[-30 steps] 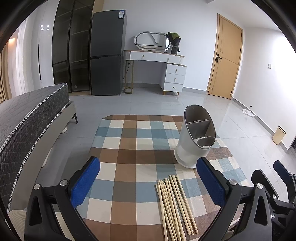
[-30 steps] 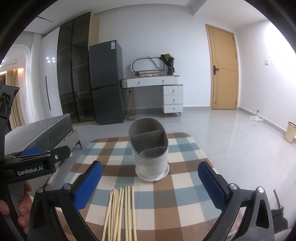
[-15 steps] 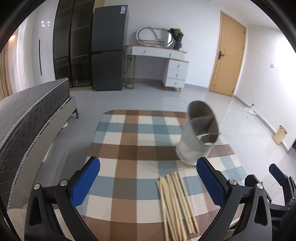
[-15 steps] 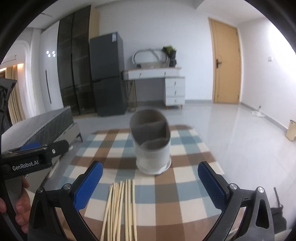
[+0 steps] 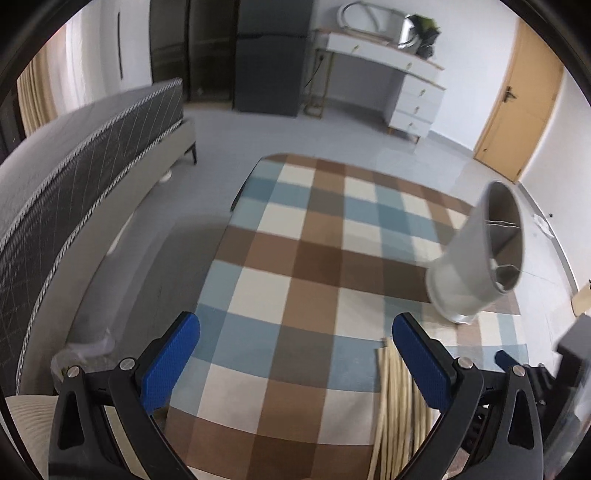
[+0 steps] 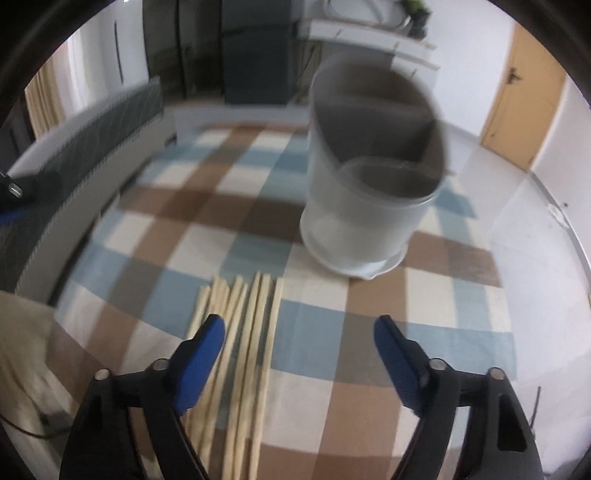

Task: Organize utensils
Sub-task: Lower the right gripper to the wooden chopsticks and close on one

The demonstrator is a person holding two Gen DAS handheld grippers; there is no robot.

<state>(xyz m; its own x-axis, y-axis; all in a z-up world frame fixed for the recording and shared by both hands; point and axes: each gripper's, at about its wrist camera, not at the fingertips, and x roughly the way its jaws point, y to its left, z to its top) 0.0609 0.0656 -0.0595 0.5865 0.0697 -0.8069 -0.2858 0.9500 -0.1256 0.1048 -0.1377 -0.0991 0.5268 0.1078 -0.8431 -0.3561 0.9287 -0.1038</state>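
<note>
While both hand-held grippers gape, one holder (image 6: 373, 184) stands beside chopsticks (image 6: 240, 332).

chopsticks (image 5: 397, 398): right part hidden behind the left gripper's finger, near ends cut off by frame bottom
utensil holder (image 6: 369, 184): motion-blurred, divider layout unclear
dresser (image 6: 373, 33): top cropped, blurred

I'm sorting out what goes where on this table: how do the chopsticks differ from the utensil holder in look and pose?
The chopsticks are thin, pale wooden sticks; the utensil holder is a wide grey-white tub. The chopsticks lie flat, side by side, while the utensil holder stands upright. The chopsticks sit nearer the right gripper, the utensil holder farther back. Both rest on the checked tablecloth, untouched by either gripper.
</note>
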